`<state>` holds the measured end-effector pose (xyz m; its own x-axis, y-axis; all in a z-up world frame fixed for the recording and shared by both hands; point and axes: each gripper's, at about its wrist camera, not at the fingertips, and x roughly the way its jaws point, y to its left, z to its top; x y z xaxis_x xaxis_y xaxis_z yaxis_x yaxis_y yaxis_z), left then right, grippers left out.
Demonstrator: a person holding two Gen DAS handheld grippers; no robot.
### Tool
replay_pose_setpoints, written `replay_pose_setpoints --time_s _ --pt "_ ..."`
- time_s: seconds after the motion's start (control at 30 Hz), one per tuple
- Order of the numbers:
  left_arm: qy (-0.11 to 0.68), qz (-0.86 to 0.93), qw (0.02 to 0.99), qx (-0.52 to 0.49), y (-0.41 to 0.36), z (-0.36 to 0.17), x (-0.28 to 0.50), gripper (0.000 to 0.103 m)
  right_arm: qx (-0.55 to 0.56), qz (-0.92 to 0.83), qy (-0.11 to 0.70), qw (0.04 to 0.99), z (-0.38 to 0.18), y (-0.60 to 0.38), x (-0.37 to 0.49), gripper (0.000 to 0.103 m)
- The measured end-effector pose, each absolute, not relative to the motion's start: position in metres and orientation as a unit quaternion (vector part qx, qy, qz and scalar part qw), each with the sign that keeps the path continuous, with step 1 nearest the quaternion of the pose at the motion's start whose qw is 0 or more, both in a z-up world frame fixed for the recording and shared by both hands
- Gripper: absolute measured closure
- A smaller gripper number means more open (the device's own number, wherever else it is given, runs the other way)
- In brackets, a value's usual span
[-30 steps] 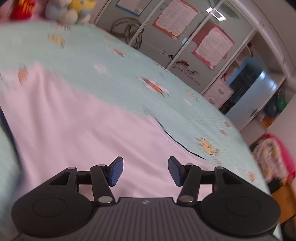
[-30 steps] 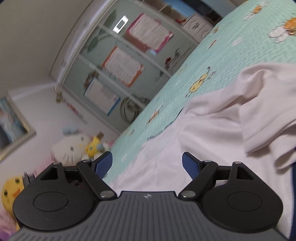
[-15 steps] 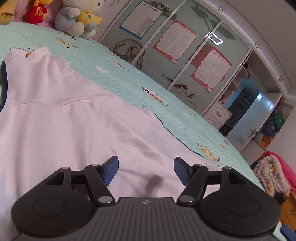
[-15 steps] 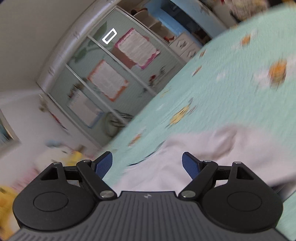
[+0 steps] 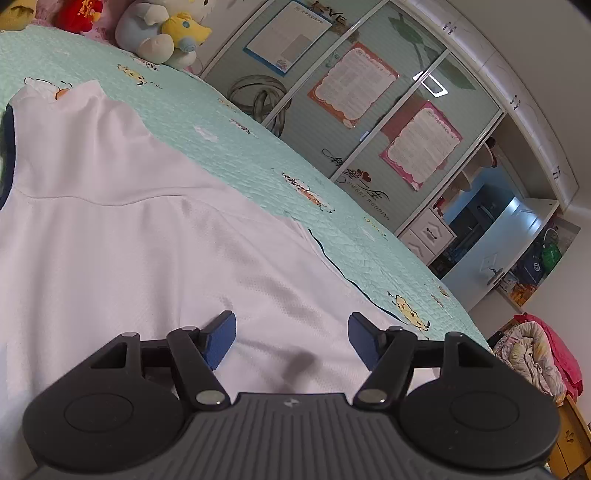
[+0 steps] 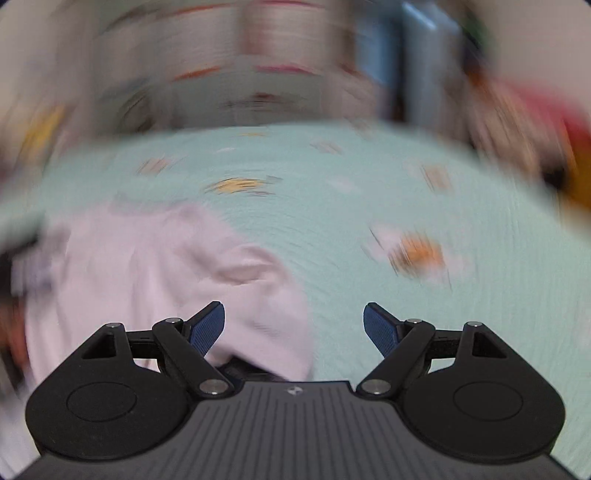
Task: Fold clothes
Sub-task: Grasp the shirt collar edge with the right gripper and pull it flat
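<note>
A pale pink shirt (image 5: pixel 129 236) with a dark navy collar edge lies spread on the mint-green bedspread (image 5: pixel 229 147). My left gripper (image 5: pixel 291 338) is open and empty, low over the shirt's body. In the blurred right wrist view, the shirt (image 6: pixel 155 273) shows bunched at the left, with a rumpled sleeve lying under the left finger. My right gripper (image 6: pixel 293 326) is open and empty, above the shirt's edge and the bedspread (image 6: pixel 369 184).
Plush toys (image 5: pixel 159 29) sit at the head of the bed. Wardrobe doors with posters (image 5: pixel 351 85) stand beyond the far side. A heap of red and patterned laundry (image 5: pixel 535 358) lies at the right, beyond the bed's edge.
The right gripper has swung fast, its view turning from tilted to level, now over the shirt's sleeve edge. The left gripper has steadied over the shirt and opened a little wider.
</note>
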<state>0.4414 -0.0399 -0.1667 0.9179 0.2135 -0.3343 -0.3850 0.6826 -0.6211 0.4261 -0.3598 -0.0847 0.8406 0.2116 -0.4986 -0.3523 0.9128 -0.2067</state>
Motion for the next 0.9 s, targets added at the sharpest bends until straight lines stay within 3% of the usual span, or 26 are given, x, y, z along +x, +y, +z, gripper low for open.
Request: replay_pose_setpoints --time_s 0.17,0.27,0.33,0.47,0.57,0.6,0.7,0.9 --pt "0.116 0.163 0.909 -0.367 -0.039 -0.168 0.441 0.031 -0.325 0.176 0.209 0.906 -0.108 -0.289 0.426 0.026" --pt "0.115 0.163 0.908 -0.369 -0.038 -0.167 0.440 0.031 -0.362 0.167 0.218 0.891 -0.120 -0.282 0.441 0.034" --pt "0.115 0.163 0.907 -0.370 -0.038 -0.167 0.440 0.031 -0.395 0.156 0.218 0.879 -0.129 -0.281 0.447 0.045" --pt "0.115 0.164 0.907 -0.370 -0.039 -0.167 0.441 0.031 -0.391 0.156 0.223 0.879 -0.128 -0.287 0.454 0.051" --pt "0.114 0.164 0.907 -0.370 -0.039 -0.167 0.441 0.031 -0.350 0.165 0.237 0.891 -0.121 -0.295 0.456 0.078" --pt "0.114 0.164 0.907 -0.371 -0.039 -0.167 0.441 0.031 -0.332 0.170 0.242 0.896 -0.118 -0.297 0.458 0.091" --pt "0.114 0.163 0.906 -0.373 -0.038 -0.167 0.441 0.031 -0.212 0.180 0.272 0.921 -0.097 -0.317 0.475 0.097" --pt "0.113 0.162 0.905 -0.376 -0.036 -0.167 0.440 0.031 0.067 0.137 0.300 0.942 -0.059 -0.398 0.529 0.097"
